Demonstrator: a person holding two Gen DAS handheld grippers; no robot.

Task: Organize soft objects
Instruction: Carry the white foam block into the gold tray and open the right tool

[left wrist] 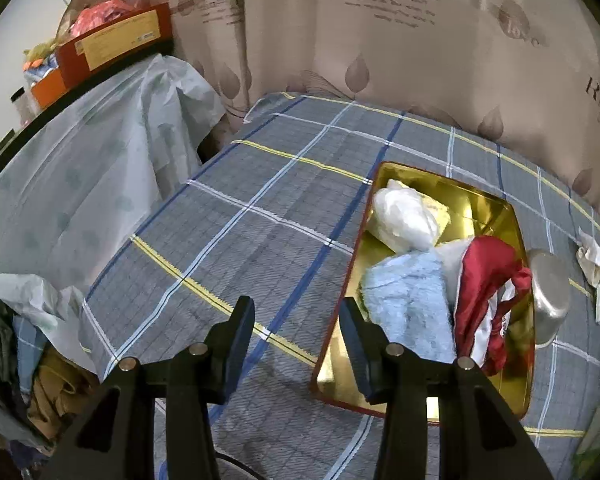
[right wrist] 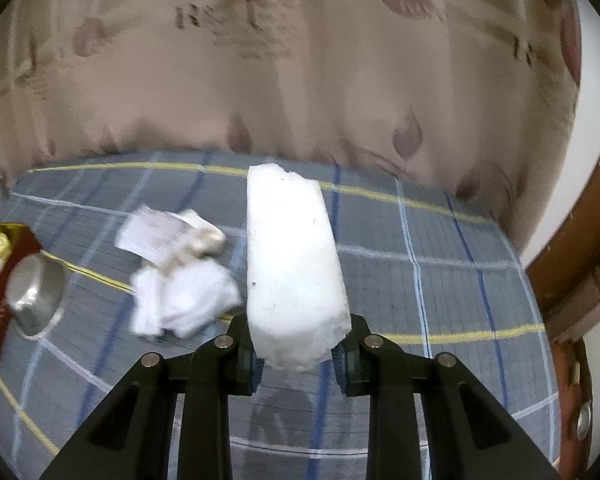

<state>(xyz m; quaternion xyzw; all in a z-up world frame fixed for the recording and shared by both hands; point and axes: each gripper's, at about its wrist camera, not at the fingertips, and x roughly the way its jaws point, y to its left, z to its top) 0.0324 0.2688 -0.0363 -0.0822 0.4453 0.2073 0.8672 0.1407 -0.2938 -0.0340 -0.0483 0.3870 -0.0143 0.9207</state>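
My right gripper (right wrist: 296, 344) is shut on a white foam block (right wrist: 294, 264), held up off the plaid bed cover with its long end pointing away. My left gripper (left wrist: 298, 320) stands open with nothing between its fingers, just left of the gold tray (left wrist: 488, 200). In the tray lie a white plastic-wrapped bundle (left wrist: 404, 216), a light blue fluffy cloth (left wrist: 408, 304) and a red and white cloth (left wrist: 488, 292). A crumpled white cloth (right wrist: 184, 300) and a paper-like white piece (right wrist: 160, 232) lie on the cover left of the foam block.
A metal bowl (right wrist: 36, 292) lies on its side against the tray's red edge (right wrist: 0, 312). A beige printed curtain (left wrist: 380, 48) hangs behind the bed. Left of the bed stands a shelf draped in white plastic (left wrist: 100, 160), with boxes (left wrist: 112, 44) on top and clothes piled below.
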